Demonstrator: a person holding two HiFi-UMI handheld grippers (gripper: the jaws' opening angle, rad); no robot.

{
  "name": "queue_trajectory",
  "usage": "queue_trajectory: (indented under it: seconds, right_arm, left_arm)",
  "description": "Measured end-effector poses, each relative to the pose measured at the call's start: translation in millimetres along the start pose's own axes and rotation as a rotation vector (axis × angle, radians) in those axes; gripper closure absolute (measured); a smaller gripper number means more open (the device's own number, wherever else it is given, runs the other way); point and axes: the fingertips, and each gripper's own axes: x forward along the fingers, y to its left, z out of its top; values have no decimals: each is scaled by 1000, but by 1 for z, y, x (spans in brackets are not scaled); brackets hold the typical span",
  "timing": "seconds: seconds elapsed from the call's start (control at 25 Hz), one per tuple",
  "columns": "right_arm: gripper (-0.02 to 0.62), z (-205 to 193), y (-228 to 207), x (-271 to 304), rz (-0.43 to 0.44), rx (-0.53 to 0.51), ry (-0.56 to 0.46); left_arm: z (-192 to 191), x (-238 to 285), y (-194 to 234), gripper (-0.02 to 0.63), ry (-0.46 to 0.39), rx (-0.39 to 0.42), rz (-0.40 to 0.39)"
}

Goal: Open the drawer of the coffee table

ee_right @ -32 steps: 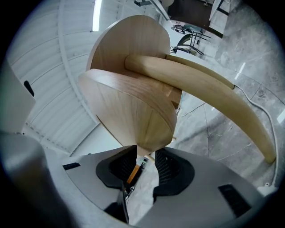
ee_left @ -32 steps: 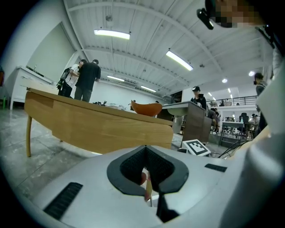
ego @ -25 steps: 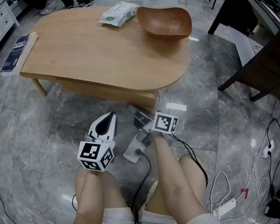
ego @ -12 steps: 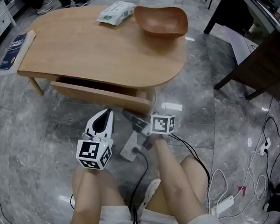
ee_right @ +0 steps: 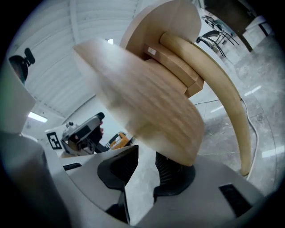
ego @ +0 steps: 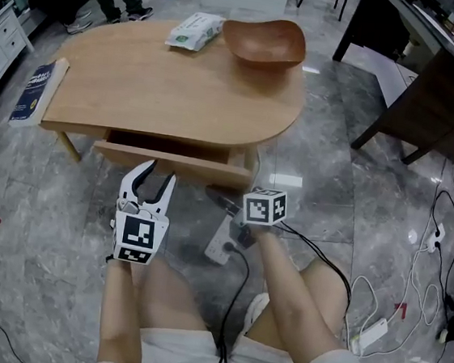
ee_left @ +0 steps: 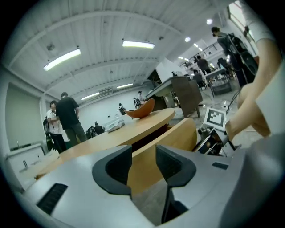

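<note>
Drawer [ego: 172, 162] was found drawn farther out beneath the tabletop [ego: 172, 89] than a second ago. Left claw [ego: 147, 182] was seen opening wide, nothing gripped. Only in the right gripper view was the right claw [ee_right: 147, 156] shown narrower, parted, with the drawer's end beside it.

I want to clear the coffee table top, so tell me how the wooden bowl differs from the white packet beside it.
The bowl is reddish-brown wood; the packet is white with green print. The bowl is larger, a wide curved dish open upward; the packet is a flat, soft oblong. The bowl sits toward the table's rounded end; the packet lies to its left. Both rest close together at the far edge of the coffee table.
</note>
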Motion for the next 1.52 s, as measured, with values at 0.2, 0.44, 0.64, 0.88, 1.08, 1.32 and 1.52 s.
queue_trajectory:
  seconds: [0.2,0.44,0.64,0.88,1.08,1.32,1.52]
  right_arm:
    - [485,-19,16,-7,14,-46,164]
    - [485,-36,93,-9,123,-476,418]
    - [485,10,145,-25,9,-966,332]
    - [485,71,139,-37,-295,-1245,246]
    - [458,78,129,-25,-361,-1246,284]
    - [459,73,103,-14,-436,-1276,408]
    - [484,72,92,-5,-466,-1305,436]
  left_arm:
    - [-1,6,14,451,112,250,-47]
    - [-8,30,3,451,221,398,-180]
    - [-13,38,-9,451,280,456,-269]
    - [-14,40,-13,451,339,539,-356]
    - [-19,44,-18,451,380,608,-407]
    - [-18,46,-22,456,386,572,-442]
    - [-17,46,-21,456,344,546,-416]
